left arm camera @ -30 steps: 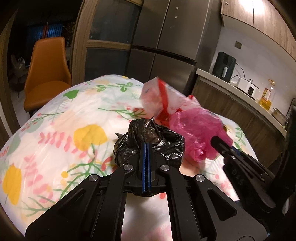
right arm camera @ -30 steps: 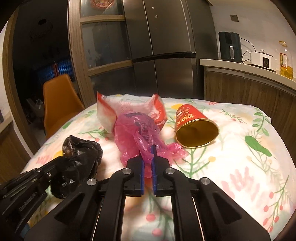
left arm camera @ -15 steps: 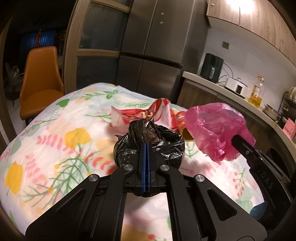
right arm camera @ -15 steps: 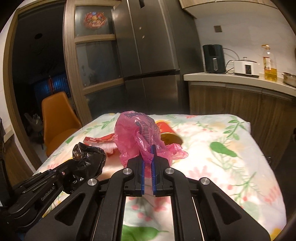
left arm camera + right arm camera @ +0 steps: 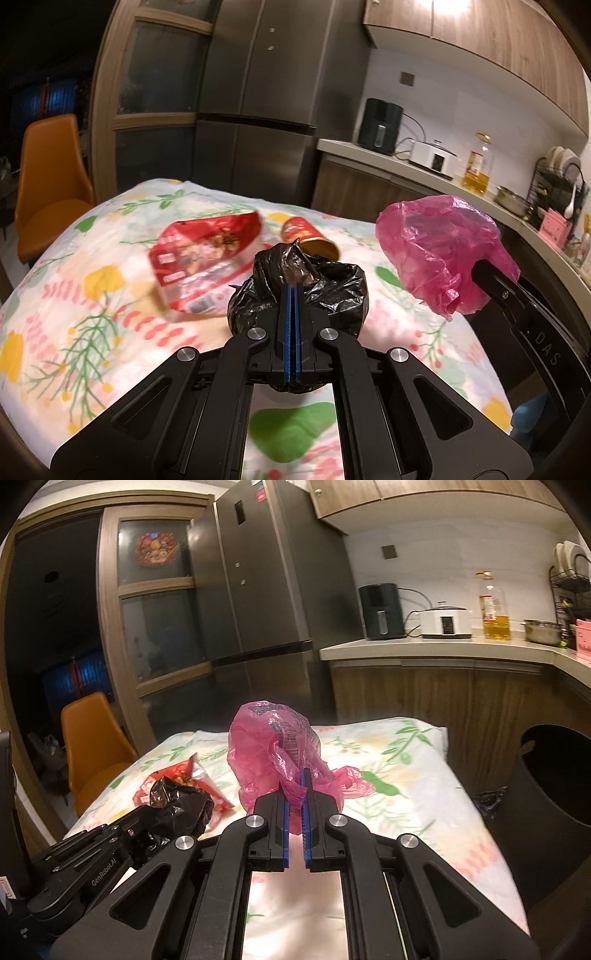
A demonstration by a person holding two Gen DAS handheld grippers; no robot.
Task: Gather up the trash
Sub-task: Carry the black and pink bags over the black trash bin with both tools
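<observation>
Thin plastic on both sides. Left gripper [image 5: 291, 295] is clamped on the black bag [image 5: 299, 291], right gripper [image 5: 295, 786] pinches the pink bag [image 5: 273, 746] by a small fold; both hang above the table [image 5: 424, 775]. Risk: the pink film slips out of that narrow pinch, or snags on the bin [image 5: 546, 794] rim. The bin stands just off the table's right edge with its mouth open, room looks free. Wrapper [image 5: 207, 258] and cup [image 5: 310, 236] lie further back on the table, uncollected.
</observation>
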